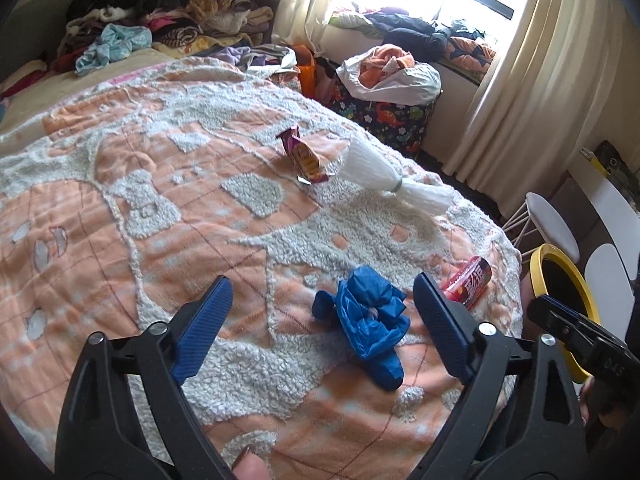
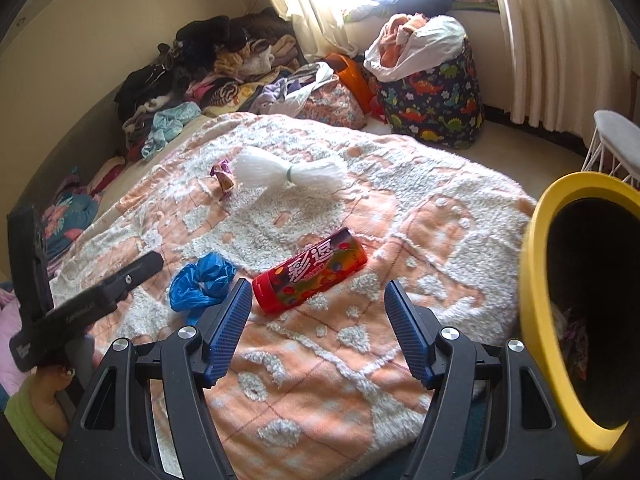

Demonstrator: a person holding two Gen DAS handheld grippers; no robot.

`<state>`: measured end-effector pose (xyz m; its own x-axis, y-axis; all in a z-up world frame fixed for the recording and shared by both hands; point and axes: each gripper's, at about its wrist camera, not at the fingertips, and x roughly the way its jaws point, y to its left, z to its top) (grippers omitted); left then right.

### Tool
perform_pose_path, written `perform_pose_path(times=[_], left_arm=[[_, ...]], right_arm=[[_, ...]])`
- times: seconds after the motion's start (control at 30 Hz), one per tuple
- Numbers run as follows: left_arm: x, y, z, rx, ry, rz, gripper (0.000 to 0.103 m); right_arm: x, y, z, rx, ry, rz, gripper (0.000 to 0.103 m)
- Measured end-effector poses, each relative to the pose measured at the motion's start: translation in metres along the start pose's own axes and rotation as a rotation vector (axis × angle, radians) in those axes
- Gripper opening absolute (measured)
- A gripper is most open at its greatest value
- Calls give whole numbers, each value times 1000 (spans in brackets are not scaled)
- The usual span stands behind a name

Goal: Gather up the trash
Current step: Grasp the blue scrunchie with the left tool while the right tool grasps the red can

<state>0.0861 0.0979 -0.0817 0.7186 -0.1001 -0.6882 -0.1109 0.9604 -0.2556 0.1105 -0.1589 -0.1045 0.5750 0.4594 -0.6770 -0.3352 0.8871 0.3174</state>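
1. While you hold both tools above a bed covered by an orange-and-white fleece blanket (image 1: 168, 200), your left gripper (image 1: 322, 312) has its jaws spread wide and holds nothing.
2. Directly between its blue fingers (image 1: 208, 320) lies a crumpled blue plastic bag (image 1: 370, 320), untouched by either pad.
3. Your right gripper (image 2: 318, 320) is likewise released and empty, hovering just short of a red candy tube (image 2: 310, 276) lying on its side.
4. Farther up the blanket, a purple snack wrapper (image 1: 304, 158) rests beside a white yarn bundle (image 1: 384, 176).
5. At the bed's right edge stands a yellow-rimmed trash bin (image 2: 536, 280), its dark opening tilted toward you.
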Motion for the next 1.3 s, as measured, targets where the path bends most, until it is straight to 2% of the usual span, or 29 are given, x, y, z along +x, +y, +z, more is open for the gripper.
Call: perform_pose_path(times=[0.13,0.23,0.47,0.77,0.83,0.97,1.1,1.17,1.27,1.3], left_arm=[[10,-2,-7,-9,42,-42,65],[19,-4,-14,-5,75,-64,60],[34,-8,-24,7,110,-74,58],[45,-9,-27,20,100,-73,58],[46,-11,-28,30,98,-68,58],[49,-12,-28,37,94,-66,58],[50,-14,-29,50,90,-57,58],[50,-15,-28,58,87,-45,55],[50,-14,-28,55,85,-29,45],[49,-13,-27,50,82,-22,38]], right_arm=[[18,-2,3,34,39,19,65],[34,-2,3,44,75,22,61],[62,-16,6,142,138,73,59],[88,-26,17,230,143,118,62],[89,-29,18,240,137,127,61],[84,-34,20,236,110,174,46],[71,-39,19,258,73,224,40],[63,-39,17,257,57,230,39],[45,-37,13,224,17,209,38],[38,-37,12,212,3,199,37]])
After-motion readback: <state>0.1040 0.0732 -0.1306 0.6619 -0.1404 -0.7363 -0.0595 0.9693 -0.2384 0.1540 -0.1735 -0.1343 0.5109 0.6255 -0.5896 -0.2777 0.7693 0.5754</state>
